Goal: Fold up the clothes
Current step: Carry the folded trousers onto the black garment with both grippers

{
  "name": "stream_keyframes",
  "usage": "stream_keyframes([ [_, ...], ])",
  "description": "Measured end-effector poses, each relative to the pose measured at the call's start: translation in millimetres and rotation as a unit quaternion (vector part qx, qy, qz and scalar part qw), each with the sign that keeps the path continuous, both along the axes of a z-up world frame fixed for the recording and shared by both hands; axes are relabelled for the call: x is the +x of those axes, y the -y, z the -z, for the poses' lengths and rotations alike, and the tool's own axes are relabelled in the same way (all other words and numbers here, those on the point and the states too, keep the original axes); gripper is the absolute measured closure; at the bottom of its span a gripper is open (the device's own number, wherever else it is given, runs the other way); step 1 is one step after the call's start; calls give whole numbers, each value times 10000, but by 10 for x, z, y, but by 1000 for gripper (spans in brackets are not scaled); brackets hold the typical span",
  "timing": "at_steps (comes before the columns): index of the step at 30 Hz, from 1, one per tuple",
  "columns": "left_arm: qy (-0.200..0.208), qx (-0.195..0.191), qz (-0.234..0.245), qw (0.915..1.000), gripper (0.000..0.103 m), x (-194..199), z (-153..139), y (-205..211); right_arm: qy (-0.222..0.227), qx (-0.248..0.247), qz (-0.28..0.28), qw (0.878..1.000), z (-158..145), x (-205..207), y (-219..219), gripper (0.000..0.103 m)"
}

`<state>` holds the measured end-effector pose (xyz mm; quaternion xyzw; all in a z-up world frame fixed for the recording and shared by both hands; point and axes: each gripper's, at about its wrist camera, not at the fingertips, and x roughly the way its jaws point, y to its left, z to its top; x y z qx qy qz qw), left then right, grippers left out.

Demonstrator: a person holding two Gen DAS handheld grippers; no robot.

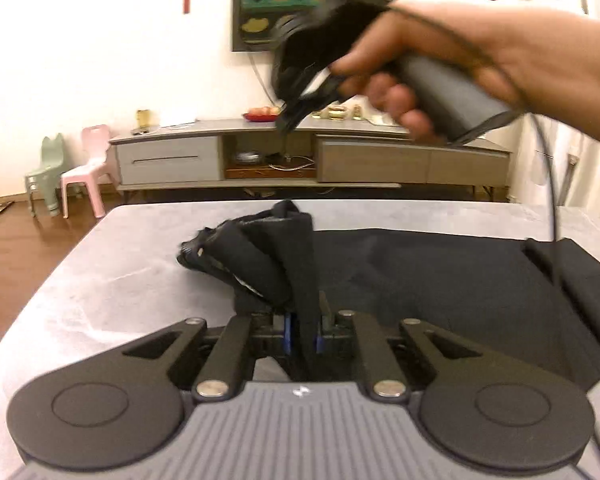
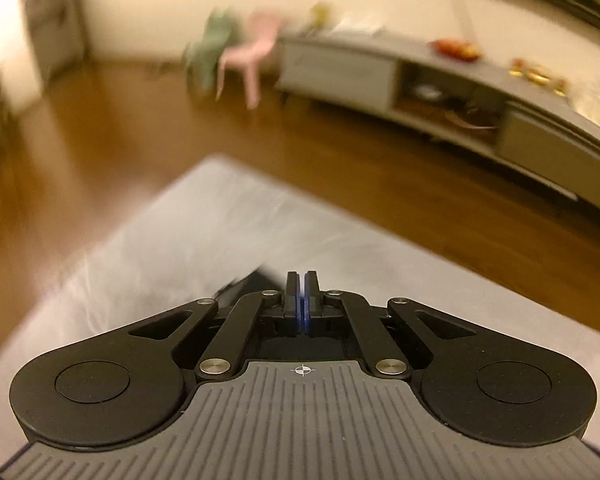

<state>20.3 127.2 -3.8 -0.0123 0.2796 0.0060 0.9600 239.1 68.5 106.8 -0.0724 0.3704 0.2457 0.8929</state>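
Left wrist view: the left gripper (image 1: 302, 326) pinches a bunched fold of the black garment (image 1: 440, 280) lying lower right on the grey table (image 1: 100, 280). The right gripper (image 2: 301, 300), closed and empty, hovers; thin fabric could slip, undoing the fold.

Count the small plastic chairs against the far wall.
2. A green chair stands on the wooden floor left of the TV cabinet; a pink chair stands right beside it, nearer the cabinet. The table's near edge could hide others.
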Motion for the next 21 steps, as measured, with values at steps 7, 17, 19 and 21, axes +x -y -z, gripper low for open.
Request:
stream_keyframes([
  [7,-241,-8,-203,9995,93,84,54,93,-578,-545,-344,9962,238,-66,84,37],
  [17,-316,-113,75,9994,93,122,92,-44,-641,-3247,-1816,9260,1241,-379,-1866,22],
  [19,-326,-152,107,9993,93,106,100,-101,-617,-3628,-1688,9144,1419,-319,-1952,43],
  [21,-342,-202,97,9992,93,95,100,-176,-626,-3814,-1469,9105,1528,-218,-1973,64],
])
